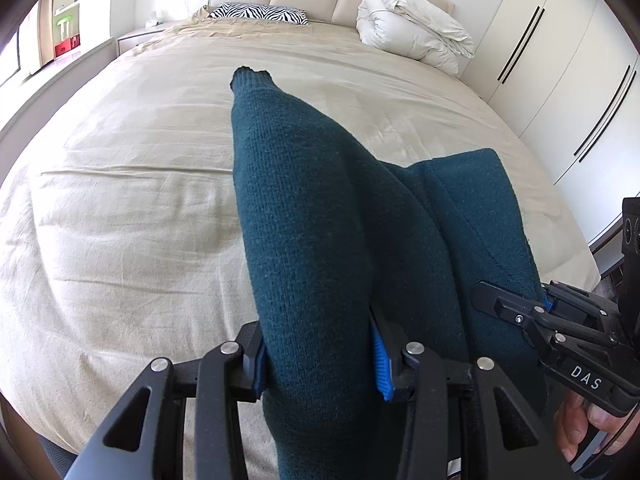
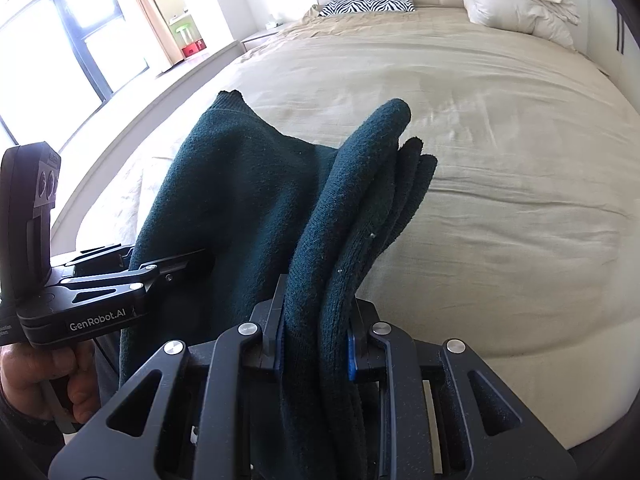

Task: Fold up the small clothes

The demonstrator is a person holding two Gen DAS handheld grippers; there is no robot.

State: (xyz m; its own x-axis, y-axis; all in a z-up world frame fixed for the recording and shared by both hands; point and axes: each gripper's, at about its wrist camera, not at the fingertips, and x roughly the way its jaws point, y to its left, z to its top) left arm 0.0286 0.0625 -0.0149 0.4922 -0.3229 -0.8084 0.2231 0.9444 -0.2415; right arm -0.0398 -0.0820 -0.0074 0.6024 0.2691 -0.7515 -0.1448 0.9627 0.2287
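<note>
Garment: dark teal knitted sweater [image 1: 320,216], coarse wool-like weave, held in the air above the bed [image 1: 120,200]; no part of it is seen resting on the sheet.
Left tool [image 1: 318,360]: jaws closed part-way on a thick rolled bunch of the knit, blue ribbed pads pressing either side.
Right tool [image 2: 316,344]: jaws nearly closed on several stacked layers of the same sweater, folded edges fanning out past the fingertips.
Key relation: the sweater spans between the two tools; seen from the left tool, the right tool [image 1: 532,312] grips the cloth just beside it, to the right. The long axis runs away from the tools toward the headboard, ending in a ribbed cuff [image 1: 252,74].
Nearer hand: neither; both grip it.
Judgement: the next move is lowering the bundle flat onto the bed.
Bed: beige sheet, lightly creased; zebra-print pillow [image 1: 260,13] and white duvet [image 1: 412,26] at the far end.
</note>
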